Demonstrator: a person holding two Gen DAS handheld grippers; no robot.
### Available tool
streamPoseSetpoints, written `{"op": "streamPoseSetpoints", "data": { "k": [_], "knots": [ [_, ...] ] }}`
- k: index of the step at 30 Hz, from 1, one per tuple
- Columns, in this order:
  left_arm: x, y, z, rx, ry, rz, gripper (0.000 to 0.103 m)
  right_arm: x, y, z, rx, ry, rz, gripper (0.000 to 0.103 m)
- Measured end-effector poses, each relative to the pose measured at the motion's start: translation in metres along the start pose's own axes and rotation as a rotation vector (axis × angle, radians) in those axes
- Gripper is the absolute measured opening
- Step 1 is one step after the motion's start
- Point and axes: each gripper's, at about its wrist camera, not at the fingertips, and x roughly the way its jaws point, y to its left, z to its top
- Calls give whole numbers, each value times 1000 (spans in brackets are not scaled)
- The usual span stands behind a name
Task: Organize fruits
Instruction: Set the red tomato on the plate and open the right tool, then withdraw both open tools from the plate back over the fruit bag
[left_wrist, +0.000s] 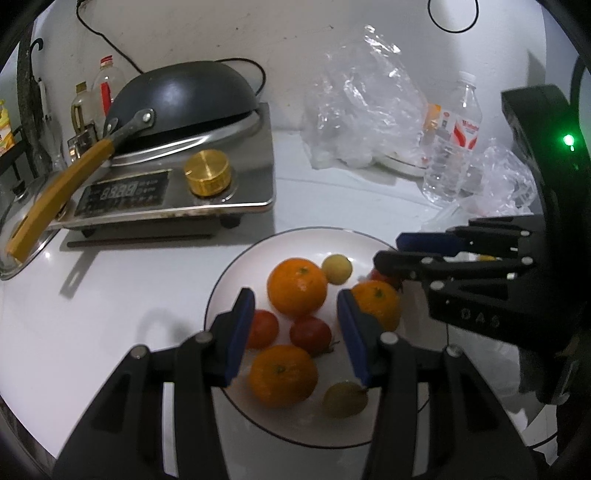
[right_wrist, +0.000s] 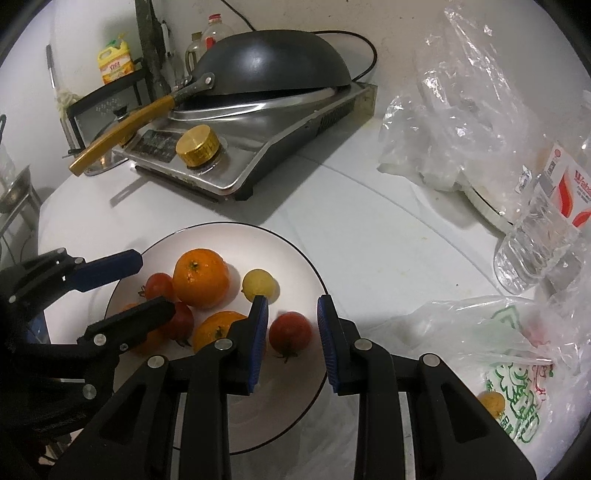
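1. Left wrist view: we see our left gripper (left_wrist: 295, 332) low in the frame, its blue-padded fingers (left_wrist: 240, 332) spread wide over the white round plate with a thin dark rim (left_wrist: 236, 273), gripping nothing.
2. On that plate lie three oranges, the largest (left_wrist: 297, 288) at centre, plus two small red tomatoes (left_wrist: 310, 335) and two small yellow-green fruits (left_wrist: 337, 268).
3. Our right gripper (left_wrist: 388, 249) reaches in from the right edge of the frame, over the plate's right side.
4. Right wrist view: our right gripper (right_wrist: 291, 332) has its fingers spread, with a red tomato (right_wrist: 290, 334) on the plate between them, touching neither pad.
5. Upper left of both frames, a dark wok with a yellow handle (right_wrist: 273, 62) sits upside down on a steel induction cooker (right_wrist: 236, 147).
6. Clear crumpled plastic bags (right_wrist: 461, 110) lie on the white counter (right_wrist: 369, 240) at right.
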Motion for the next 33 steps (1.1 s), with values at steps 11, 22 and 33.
{"op": "streamPoseSetpoints", "data": {
  "k": [11, 22, 33],
  "knots": [
    [-12, -11, -2, 14, -18, -9, 48, -21, 0, -6, 0, -28, -14, 29],
    [-35, -30, -3, 28, -45, -23, 48, -54, -6, -20, 15, -67, -38, 29],
    [-51, -51, -7, 54, -54, -33, 48, -83, -13, -37, 30, -100, -50, 29]
  ]
}}
